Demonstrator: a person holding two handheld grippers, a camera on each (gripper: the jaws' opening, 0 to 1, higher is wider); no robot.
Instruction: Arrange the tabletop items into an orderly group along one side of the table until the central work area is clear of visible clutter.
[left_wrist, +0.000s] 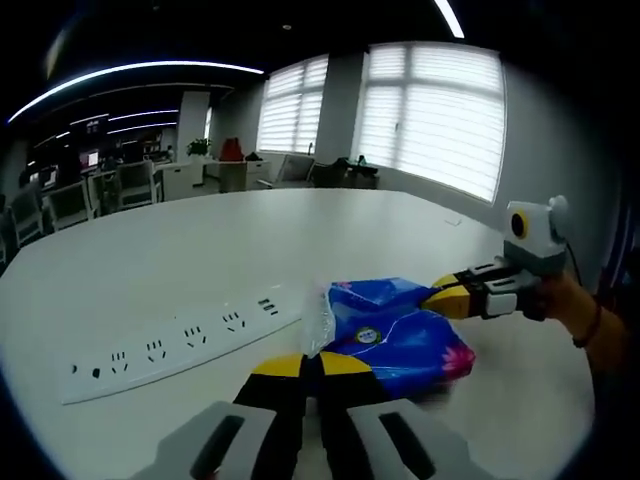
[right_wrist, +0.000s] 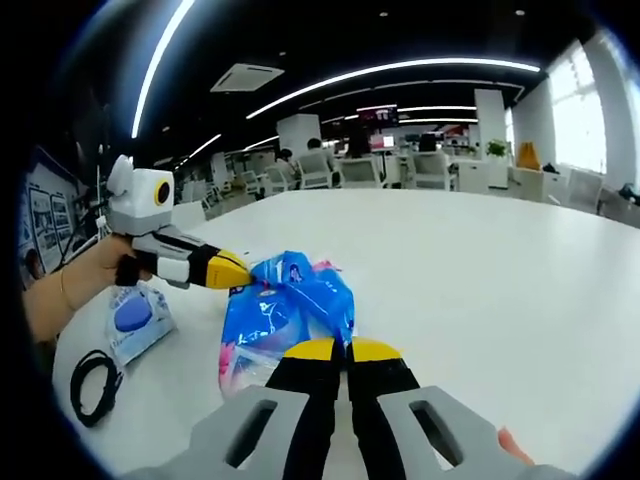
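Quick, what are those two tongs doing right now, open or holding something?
Left tongs: shut on one end of the blue plastic packet.
Right tongs: shut on the other end of the same packet.

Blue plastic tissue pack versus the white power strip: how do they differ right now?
The blue plastic tissue pack is crinkly, bulging and pinched at opposite ends by the left gripper and right gripper. The white power strip is flat, rigid, long and ungripped. Both sit on the white table.

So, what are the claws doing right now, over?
Left claw and right claw both shut on blue packet. Power strip beside it.
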